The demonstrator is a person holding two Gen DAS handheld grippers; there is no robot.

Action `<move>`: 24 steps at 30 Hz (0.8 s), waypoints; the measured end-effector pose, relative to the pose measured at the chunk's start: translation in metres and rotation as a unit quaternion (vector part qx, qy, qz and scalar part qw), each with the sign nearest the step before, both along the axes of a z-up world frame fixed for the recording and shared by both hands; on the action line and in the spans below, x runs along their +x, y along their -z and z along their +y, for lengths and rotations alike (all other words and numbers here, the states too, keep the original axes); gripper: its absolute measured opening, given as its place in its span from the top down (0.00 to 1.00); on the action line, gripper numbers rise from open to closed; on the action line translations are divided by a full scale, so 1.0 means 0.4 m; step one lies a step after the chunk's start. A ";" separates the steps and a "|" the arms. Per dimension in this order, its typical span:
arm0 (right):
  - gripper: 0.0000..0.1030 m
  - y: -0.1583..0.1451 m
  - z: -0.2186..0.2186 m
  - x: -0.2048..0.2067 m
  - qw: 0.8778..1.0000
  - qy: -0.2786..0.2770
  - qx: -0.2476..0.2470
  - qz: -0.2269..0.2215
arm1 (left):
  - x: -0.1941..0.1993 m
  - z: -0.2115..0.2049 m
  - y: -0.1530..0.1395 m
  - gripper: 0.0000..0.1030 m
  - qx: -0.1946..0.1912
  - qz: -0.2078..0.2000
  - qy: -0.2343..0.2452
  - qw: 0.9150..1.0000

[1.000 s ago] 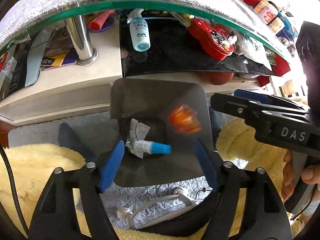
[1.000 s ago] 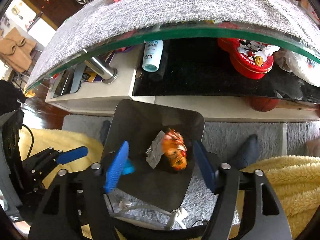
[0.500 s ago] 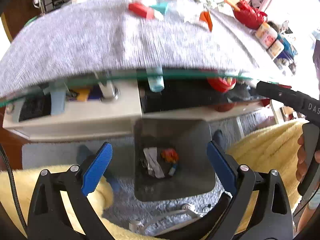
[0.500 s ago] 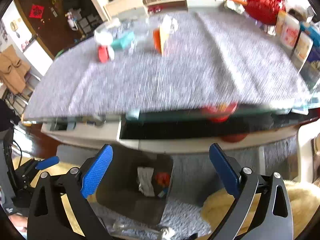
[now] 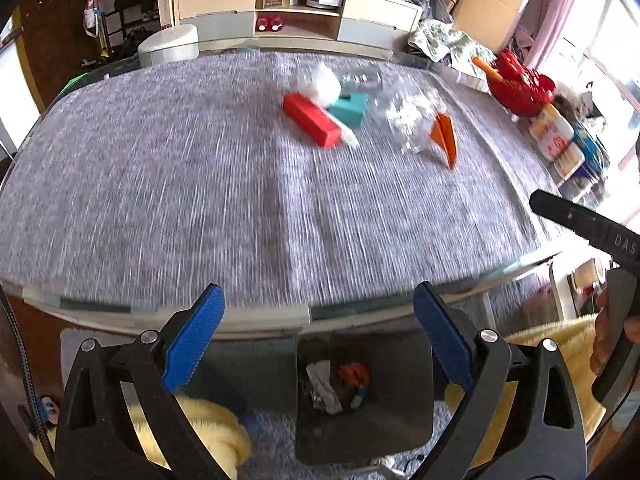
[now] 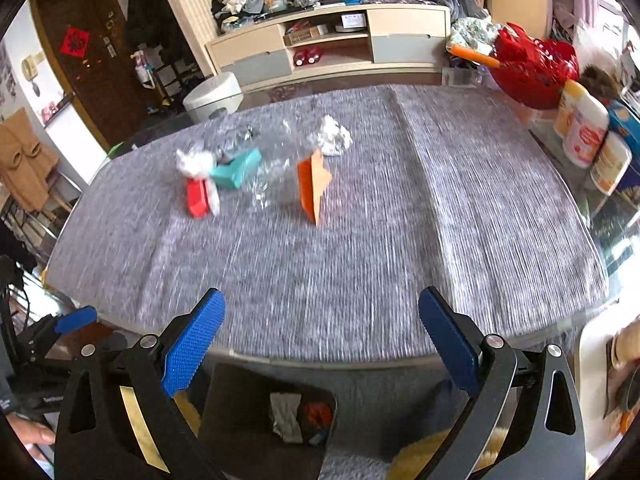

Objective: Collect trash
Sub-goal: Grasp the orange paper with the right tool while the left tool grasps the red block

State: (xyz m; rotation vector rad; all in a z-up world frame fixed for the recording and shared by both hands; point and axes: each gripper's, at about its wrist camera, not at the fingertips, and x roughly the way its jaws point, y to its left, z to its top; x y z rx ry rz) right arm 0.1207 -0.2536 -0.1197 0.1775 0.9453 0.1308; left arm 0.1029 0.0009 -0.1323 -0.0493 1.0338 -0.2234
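My left gripper (image 5: 318, 316) and right gripper (image 6: 322, 312) both stand open and empty over the near edge of the table (image 5: 180, 180). Below them on the floor is a dark bin (image 5: 400, 400) (image 6: 236, 400) holding a grey wrapper (image 5: 322, 384), an orange wrapper (image 5: 354, 374) and a small blue tube (image 5: 358, 398). Far across the grey cloth lie a red box (image 5: 312, 120) (image 6: 197, 198), a teal box (image 5: 350, 108), crumpled white paper (image 6: 336, 140), clear plastic (image 5: 404, 116) and an orange folded paper (image 5: 444, 136) (image 6: 314, 184).
A red basket (image 6: 532, 68) and several bottles (image 6: 584, 132) crowd the table's right end. A cabinet (image 6: 332, 52) and a white round appliance (image 6: 214, 96) stand behind the table. Yellow fleece (image 5: 216, 428) lies beside the bin.
Both grippers let go of the tube and the orange wrapper into the bin, opened wide, and rose from just above the bin to table height, tilting up towards the tabletop.
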 end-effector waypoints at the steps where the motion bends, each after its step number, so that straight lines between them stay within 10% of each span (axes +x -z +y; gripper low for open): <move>1: 0.05 0.000 -0.001 0.018 1.000 0.000 0.001 -0.001 | 0.016 0.000 -0.002 0.12 0.001 -0.001 -0.001 1.000; 12: 0.11 0.056 0.023 0.185 1.000 -0.010 0.001 0.015 | 0.183 -0.018 0.012 0.12 0.011 0.001 -0.007 1.000; 24: 0.50 0.116 0.033 0.254 0.999 -0.020 0.003 0.032 | 0.337 -0.058 0.058 0.30 0.003 0.009 -0.007 1.000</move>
